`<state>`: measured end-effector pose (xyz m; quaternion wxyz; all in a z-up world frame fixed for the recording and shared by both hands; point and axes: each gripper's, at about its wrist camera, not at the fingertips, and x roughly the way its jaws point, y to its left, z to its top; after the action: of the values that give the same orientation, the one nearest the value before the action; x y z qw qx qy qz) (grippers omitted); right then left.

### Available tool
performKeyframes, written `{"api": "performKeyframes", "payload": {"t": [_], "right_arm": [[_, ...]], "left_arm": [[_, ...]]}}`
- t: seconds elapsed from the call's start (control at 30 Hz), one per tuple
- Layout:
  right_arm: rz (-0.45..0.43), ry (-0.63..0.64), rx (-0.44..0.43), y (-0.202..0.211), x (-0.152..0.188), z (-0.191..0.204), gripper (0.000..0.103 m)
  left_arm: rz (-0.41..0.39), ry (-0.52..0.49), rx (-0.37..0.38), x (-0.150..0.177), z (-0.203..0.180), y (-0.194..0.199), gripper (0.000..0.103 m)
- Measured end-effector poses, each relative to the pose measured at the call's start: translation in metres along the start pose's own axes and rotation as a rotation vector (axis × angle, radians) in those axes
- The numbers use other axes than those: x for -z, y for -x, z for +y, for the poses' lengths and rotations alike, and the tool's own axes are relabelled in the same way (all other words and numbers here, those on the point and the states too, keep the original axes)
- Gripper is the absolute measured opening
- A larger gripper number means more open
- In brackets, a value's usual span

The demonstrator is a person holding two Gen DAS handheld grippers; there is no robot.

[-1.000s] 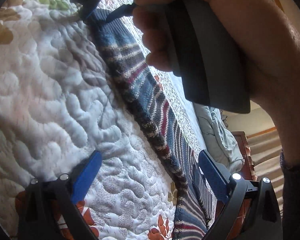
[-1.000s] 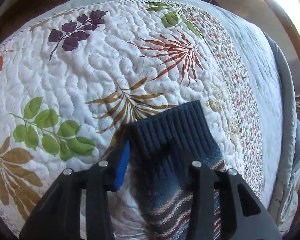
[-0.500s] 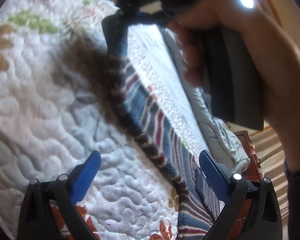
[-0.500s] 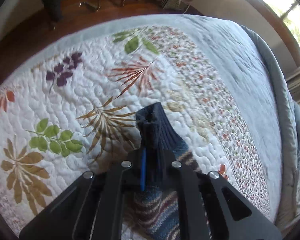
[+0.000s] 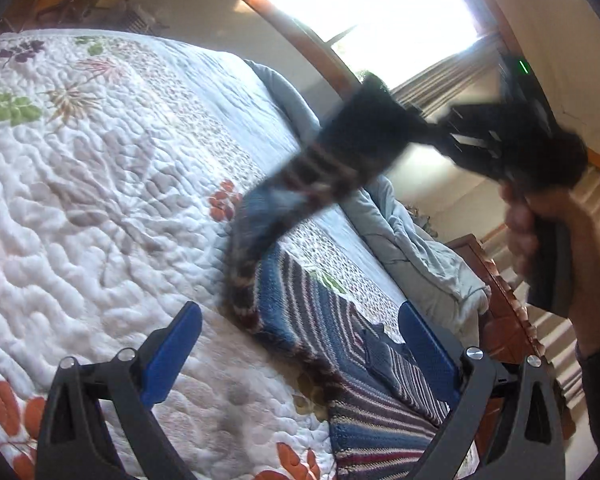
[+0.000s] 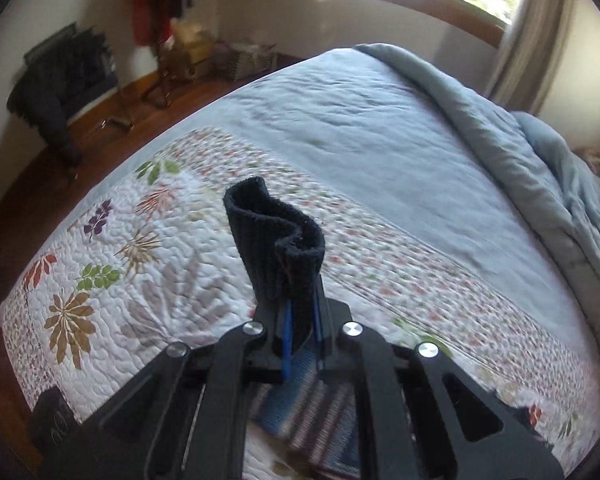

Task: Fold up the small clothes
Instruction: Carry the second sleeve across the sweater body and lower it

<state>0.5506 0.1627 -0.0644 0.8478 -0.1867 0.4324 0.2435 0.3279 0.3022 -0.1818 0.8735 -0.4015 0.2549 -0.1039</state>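
Note:
A long striped knit sock (image 5: 300, 304) in blue, brown and red lies on a white quilted bedspread (image 5: 80, 200). Its dark navy cuff (image 6: 278, 248) is lifted off the bed, pinched between the blue pads of my right gripper (image 6: 300, 334), which is shut on it. From the left wrist view the right gripper (image 5: 432, 132) shows blurred, high at the upper right, with the cuff (image 5: 360, 136) hanging from it. My left gripper (image 5: 300, 344) stands open low over the sock's foot end, its blue pads either side of the fabric without touching it.
The leaf-patterned quilt gives way to a pale blue blanket (image 6: 380, 120) and a rumpled grey duvet (image 6: 540, 168) at the far side. A wooden floor with a dark chair (image 6: 56, 92) lies beyond the bed. A bright window (image 5: 372, 12) is behind. A hand (image 5: 540, 232) holds the right gripper.
My right gripper closed on the sock's cuff and swung it up off the quilt, folding the sock back toward its foot. The left gripper rose slightly and stayed open.

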Motion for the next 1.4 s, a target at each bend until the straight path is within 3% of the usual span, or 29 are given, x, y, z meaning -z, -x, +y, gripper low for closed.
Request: {"api": "performKeyframes", "payload": {"t": [0.27,0.5,0.63,0.83,0.97,1.17,1.27,1.37,1.4], "right_arm": [[-0.013,-0.2,0.01,0.042,0.086,-0.128,0.007],[-0.018,-0.358,-0.047,0.031,0.163,-0.193,0.007],[-0.021,-0.49,-0.115,0.013,0.217,-0.226,0.007],[-0.024,-0.698,-0.249,-0.015,0.292,-0.275,0.008],[-0.005,-0.808,-0.351,-0.034,0.333,-0.292,0.009],[0.002,-0.902,-0.518,-0.05,0.366,-0.309,0.029],[-0.025,-0.934,-0.55,-0.043,0.368,-0.323,0.043],[-0.02,-0.97,-0.58,-0.045,0.368,-0.334,0.047],[-0.009,-0.986,-0.6,-0.047,0.368,-0.337,0.053]], "left_arm": [[0.057,-0.113,0.016,0.024,-0.038,-0.02,0.099],[0.109,-0.178,0.001,0.039,-0.059,-0.04,0.099],[0.11,-0.254,-0.011,0.043,-0.078,-0.047,0.099],[0.141,-0.257,0.019,0.048,-0.088,-0.059,0.099],[0.153,-0.286,-0.001,0.052,-0.097,-0.064,0.099],[0.218,-0.266,0.02,0.044,-0.105,-0.078,0.099],[0.256,-0.256,0.041,0.027,-0.112,-0.089,0.099],[0.292,-0.198,0.079,0.004,-0.117,-0.101,0.099],[0.298,-0.194,0.078,-0.001,-0.118,-0.106,0.099]]}}
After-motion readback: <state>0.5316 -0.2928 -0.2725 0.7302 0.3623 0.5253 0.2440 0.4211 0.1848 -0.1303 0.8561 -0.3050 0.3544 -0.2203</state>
